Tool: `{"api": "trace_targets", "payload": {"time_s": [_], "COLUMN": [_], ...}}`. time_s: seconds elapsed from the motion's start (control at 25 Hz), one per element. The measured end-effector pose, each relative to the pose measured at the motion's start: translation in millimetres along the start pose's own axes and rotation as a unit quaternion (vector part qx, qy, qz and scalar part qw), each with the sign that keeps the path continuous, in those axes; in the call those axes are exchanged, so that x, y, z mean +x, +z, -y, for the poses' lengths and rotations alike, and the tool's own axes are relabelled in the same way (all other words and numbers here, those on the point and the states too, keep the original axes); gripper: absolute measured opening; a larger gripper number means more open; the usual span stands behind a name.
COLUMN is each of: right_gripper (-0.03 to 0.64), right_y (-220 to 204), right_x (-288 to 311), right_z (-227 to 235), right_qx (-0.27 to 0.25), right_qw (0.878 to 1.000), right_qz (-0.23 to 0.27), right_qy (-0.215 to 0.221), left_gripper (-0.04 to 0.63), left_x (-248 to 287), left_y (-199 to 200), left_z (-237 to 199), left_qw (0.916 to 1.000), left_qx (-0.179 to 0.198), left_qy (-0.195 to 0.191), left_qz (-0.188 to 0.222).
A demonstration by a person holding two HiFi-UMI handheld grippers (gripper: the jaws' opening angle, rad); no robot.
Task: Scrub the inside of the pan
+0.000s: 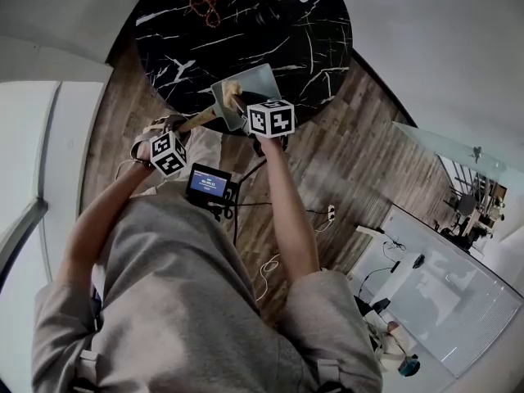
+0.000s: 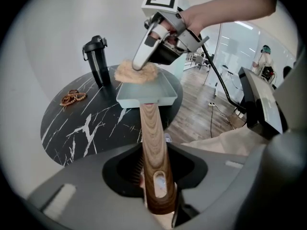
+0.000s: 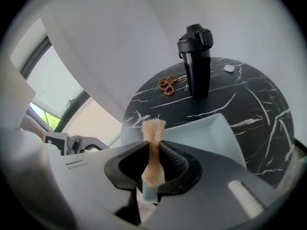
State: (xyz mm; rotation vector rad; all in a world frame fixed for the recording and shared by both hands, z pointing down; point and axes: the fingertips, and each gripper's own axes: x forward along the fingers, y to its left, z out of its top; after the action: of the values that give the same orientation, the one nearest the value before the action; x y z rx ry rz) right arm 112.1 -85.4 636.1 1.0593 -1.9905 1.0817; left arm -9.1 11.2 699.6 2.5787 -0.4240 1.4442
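Observation:
A pale blue-green square pan [image 1: 250, 84] is held out over the near edge of a round black marble table [image 1: 286, 23]. My left gripper [image 1: 187, 129] is shut on its wooden handle [image 2: 153, 138], which runs between the jaws in the left gripper view. The pan [image 2: 146, 94] is level and seems to hover just above the table. My right gripper [image 2: 144, 56] is shut on a tan scrub sponge [image 2: 136, 72] with a light blue backing, pressed down into the pan's far side. In the right gripper view the sponge [image 3: 153, 147] stands pinched upright over the pan [image 3: 211, 133].
On the table stand a black flask [image 3: 196, 61], a string of brown beads [image 3: 168, 84] and a small white object [image 3: 229, 68]. A small screen [image 1: 207, 184] and cables lie on the wooden floor. Glass panels and desks are at the right.

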Motion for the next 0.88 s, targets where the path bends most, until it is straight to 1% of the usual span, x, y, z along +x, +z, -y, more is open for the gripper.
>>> {"api": "trace_targets", "payload": {"time_s": [0.08,0.16,0.24,0.32,0.36,0.44,0.52,0.64,0.76,0.88], "right_gripper": [0.08,0.081,0.081,0.081,0.081,0.081,0.082,0.081,0.081,0.08], "right_y": [-3,-9,-14,-20,-24,-29,-34,-38,-41,-46], "right_x": [-7,-13,-16,-17,-17,-17,-15,-10,-4,2], "right_z": [23,52,79,101,110,124,132,135,134,134], "right_qx": [-0.034,-0.085,-0.141,-0.184,-0.195,-0.206,-0.208,-0.206,-0.211,-0.202], "right_qw": [0.998,0.989,0.971,0.953,0.946,0.936,0.932,0.931,0.928,0.928], "right_qz": [-0.016,-0.045,-0.079,-0.112,-0.125,-0.144,-0.156,-0.161,-0.171,-0.18], "right_qy": [-0.05,-0.116,-0.174,-0.213,-0.226,-0.246,-0.254,-0.253,-0.254,-0.254], "left_gripper": [0.124,0.123,0.123,0.123,0.123,0.123,0.123,0.121,0.121,0.121], "left_x": [0,0,1,1,1,1,1,1,0,1], "left_y": [0,0,0,0,0,0,0,-1,-1,-1], "left_z": [0,1,0,0,0,0,0,0,0,0], "left_qw": [1.0,1.0,1.0,1.0,1.0,1.0,1.0,1.0,0.9999,0.9999], "left_qx": [0.0,0.0,-0.001,-0.002,-0.003,-0.003,-0.004,-0.007,-0.008,-0.008], "left_qy": [0.001,0.001,0.002,0.004,0.005,0.006,0.006,0.006,0.007,0.006], "left_qz": [0.0,0.0,0.001,0.001,0.001,0.0,0.0,0.001,0.001,0.003]}}
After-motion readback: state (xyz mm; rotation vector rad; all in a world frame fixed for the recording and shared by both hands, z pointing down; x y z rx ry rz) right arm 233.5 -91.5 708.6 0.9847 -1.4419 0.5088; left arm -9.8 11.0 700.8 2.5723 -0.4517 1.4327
